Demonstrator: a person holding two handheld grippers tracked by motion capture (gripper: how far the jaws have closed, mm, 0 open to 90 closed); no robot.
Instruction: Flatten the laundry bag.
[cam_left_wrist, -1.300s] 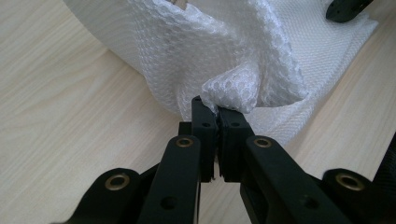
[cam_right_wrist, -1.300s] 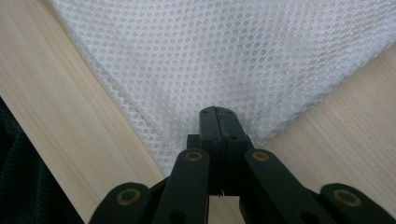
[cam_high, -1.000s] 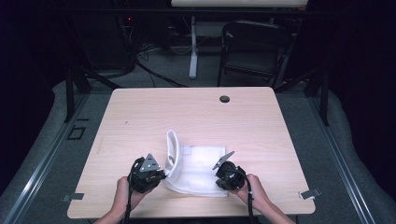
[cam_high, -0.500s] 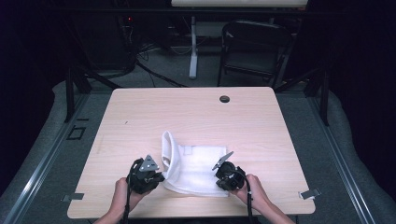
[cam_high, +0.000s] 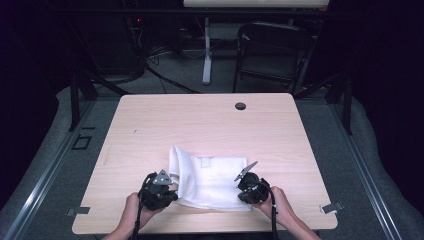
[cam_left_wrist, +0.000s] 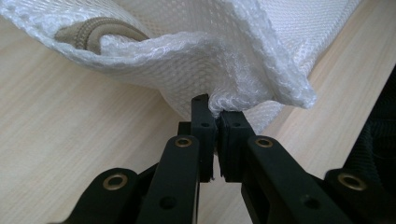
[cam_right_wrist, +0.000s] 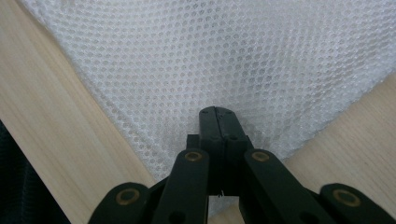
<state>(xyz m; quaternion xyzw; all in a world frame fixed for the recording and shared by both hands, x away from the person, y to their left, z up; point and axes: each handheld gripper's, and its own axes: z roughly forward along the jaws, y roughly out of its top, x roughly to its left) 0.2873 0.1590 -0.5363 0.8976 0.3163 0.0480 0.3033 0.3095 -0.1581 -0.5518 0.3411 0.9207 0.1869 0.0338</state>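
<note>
On surface (cam_high: 210, 125), mesh bag (cam_high: 212, 182) pinched at near corners by left gripper (cam_high: 170, 184) and right gripper (cam_high: 243, 184); beige item (cam_left_wrist: 93, 35) inside bag.

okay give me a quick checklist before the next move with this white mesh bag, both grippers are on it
1. Left gripper shut on the mesh bag edge: ok.
2. Right gripper shut on the bag's corner: ok, jaws together over the mesh.
3. Bag lying flat: not ok, left side folded up and bunched.
4. Beige thing inside the bag secure: cannot tell.
5. Free table beyond the bag: ok.
6. Bag fully on the table: ok.
</note>
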